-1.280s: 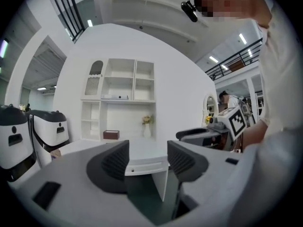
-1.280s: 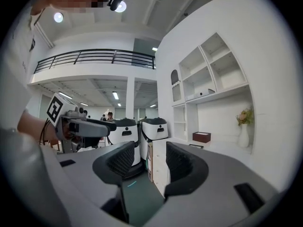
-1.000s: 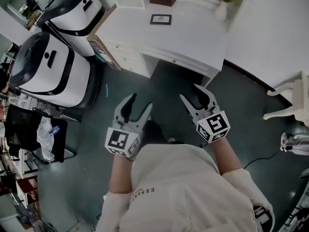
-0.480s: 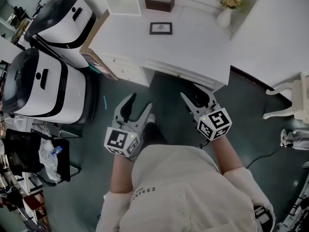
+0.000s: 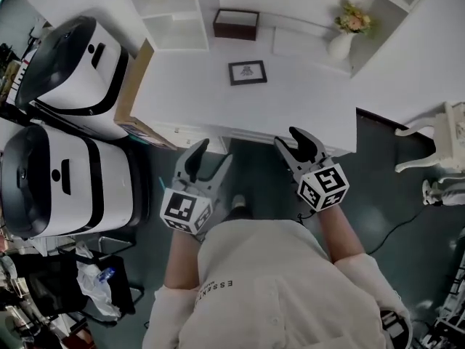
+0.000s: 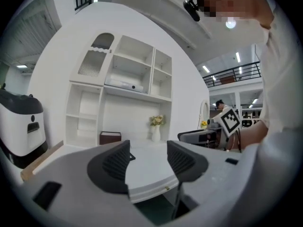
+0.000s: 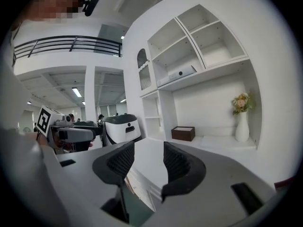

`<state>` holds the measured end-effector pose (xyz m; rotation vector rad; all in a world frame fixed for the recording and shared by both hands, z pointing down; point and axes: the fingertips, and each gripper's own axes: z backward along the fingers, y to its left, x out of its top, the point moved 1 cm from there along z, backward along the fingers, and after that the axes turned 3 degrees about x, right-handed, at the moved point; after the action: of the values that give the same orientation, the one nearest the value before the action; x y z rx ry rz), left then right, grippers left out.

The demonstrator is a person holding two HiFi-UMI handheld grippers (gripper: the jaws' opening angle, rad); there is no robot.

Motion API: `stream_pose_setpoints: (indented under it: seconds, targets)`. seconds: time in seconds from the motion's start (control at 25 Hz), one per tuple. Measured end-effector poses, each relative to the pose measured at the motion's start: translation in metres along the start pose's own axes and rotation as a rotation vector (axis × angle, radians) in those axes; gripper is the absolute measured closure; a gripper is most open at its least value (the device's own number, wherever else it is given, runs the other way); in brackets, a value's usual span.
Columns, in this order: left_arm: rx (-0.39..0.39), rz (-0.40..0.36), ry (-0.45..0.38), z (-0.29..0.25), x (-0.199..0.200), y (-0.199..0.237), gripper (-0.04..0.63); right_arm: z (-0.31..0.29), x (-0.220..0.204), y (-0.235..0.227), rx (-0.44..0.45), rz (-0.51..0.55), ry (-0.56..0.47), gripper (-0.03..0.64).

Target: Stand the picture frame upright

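A small dark picture frame point(image 5: 248, 72) lies flat on the white desk point(image 5: 312, 104), near its middle. Both grippers hover at the desk's front edge, well short of the frame. My left gripper point(image 5: 212, 153) is open and holds nothing; in its own view the left gripper point(image 6: 147, 156) has its jaws apart and points across the desk top. My right gripper point(image 5: 289, 138) is also open and empty, and the right gripper view shows the right gripper point(image 7: 149, 162) with a clear gap. The frame is too small to make out in the gripper views.
A brown box point(image 5: 235, 24) and a white vase with flowers point(image 5: 341, 41) stand at the desk's back, under white shelves point(image 5: 171, 13). Two large white-and-black machines point(image 5: 69, 64) point(image 5: 58, 187) stand to the left. A white chair point(image 5: 445, 133) is at the right.
The person has stepped toward the desk, so the desk and frame now lie closer below. Both grippers have moved up to the front edge and stayed open.
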<state>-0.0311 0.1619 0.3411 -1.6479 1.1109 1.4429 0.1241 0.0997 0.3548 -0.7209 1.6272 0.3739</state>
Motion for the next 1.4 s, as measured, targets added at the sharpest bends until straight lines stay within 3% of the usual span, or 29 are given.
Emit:
stream_pose_setpoints:
  seconds: [0.16,0.44,0.72,1.0,1.4]
  targets:
    - [-0.062,-0.015,0.025,-0.027,0.004,0.038,0.365,-0.034,0.009,-0.012,-0.061,-0.006,0.016,0.413]
    - [-0.066,0.013,0.073,-0.073,-0.007,0.081,0.365,-0.082,0.004,-0.045,-0.101,-0.02,0.092,0.413]
    - [-0.036,0.015,0.112,-0.129,-0.014,0.112,0.365,-0.139,-0.005,-0.094,-0.066,-0.032,0.16,0.413]
    - [0.013,0.066,0.148,-0.192,-0.027,0.14,0.365,-0.196,-0.017,-0.148,-0.016,-0.027,0.272,0.413]
    - [0.058,0.12,0.22,-0.249,-0.056,0.167,0.365,-0.264,-0.085,-0.211,0.015,-0.057,0.467,0.413]
